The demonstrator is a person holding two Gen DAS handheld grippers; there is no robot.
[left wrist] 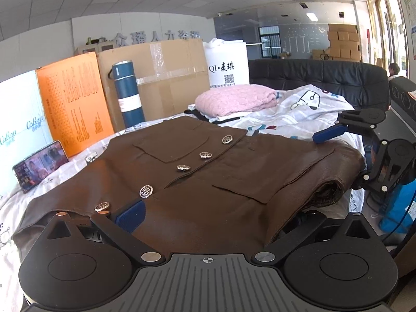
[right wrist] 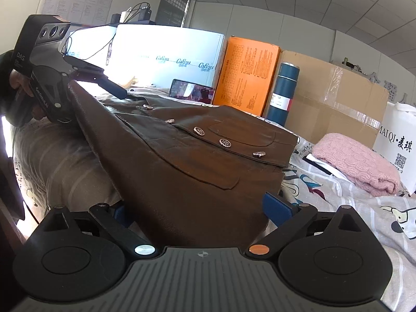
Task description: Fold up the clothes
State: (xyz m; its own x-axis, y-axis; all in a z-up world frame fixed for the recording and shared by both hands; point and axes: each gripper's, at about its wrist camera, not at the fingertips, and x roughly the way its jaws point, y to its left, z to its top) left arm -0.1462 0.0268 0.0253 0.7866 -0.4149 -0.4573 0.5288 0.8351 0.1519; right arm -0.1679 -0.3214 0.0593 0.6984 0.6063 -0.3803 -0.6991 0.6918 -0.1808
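A brown leather jacket [left wrist: 208, 176] with several metal buttons lies on a patterned bedsheet [left wrist: 291, 114]. My left gripper [left wrist: 215, 215] is open at the jacket's near hem. Its left blue pad [left wrist: 130, 217] shows, while the leather covers the right finger. My right gripper [right wrist: 200, 210] is also open, and the jacket [right wrist: 197, 171] fills the gap between its blue pads [right wrist: 278, 208]. In the left wrist view a blue-padded finger [left wrist: 330, 131] of the right gripper rests above the jacket's folded right edge. In the right wrist view the leather rises towards the left gripper's finger [right wrist: 111, 87].
A folded pink knit [left wrist: 236, 98] lies on the sheet behind the jacket. A blue flask [left wrist: 128, 93], a phone [left wrist: 39, 166], an orange box [left wrist: 72, 104] and cardboard boxes [left wrist: 169, 78] line the far side. A black sofa [left wrist: 312, 75] stands at the back right.
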